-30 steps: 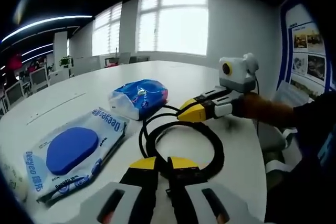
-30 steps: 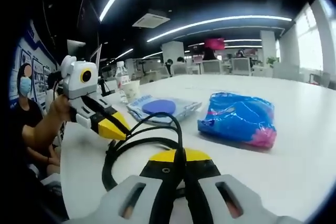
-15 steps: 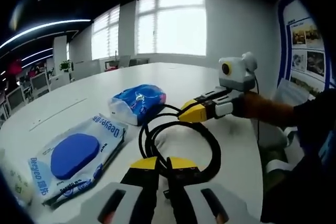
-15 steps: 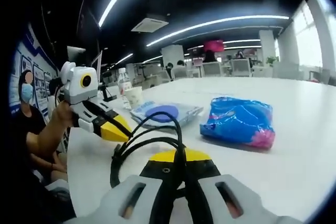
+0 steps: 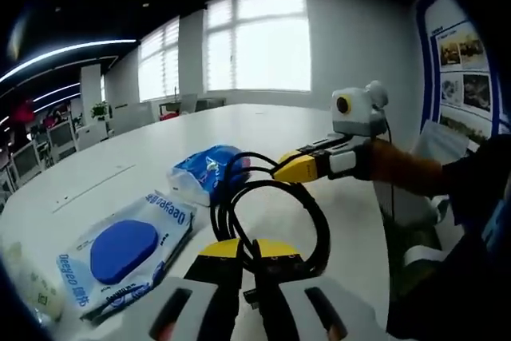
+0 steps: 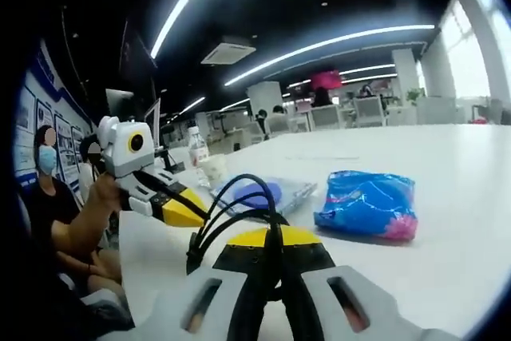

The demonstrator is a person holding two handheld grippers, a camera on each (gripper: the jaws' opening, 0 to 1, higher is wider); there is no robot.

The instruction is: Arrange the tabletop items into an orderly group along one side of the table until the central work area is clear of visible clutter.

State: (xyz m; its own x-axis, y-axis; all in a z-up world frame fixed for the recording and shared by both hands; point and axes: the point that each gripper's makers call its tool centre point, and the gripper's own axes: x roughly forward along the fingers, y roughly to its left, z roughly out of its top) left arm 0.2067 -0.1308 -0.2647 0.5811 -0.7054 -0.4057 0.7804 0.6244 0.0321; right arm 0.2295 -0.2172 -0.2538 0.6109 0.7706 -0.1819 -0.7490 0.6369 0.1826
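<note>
Black cable (image 5: 271, 213) looped between both claws: left claw (image 5: 248, 257) pinched shut on the near bend, right claw (image 6: 274, 251) clamped on the far bend, likely to carry the coil as one bundle toward the surface (image 5: 120, 165) edge. Beside it lies blue wipes pack (image 5: 120, 247), reading "Deeyeo"; just beyond, blue tissue pack (image 5: 204, 172), print unreadable.
</note>
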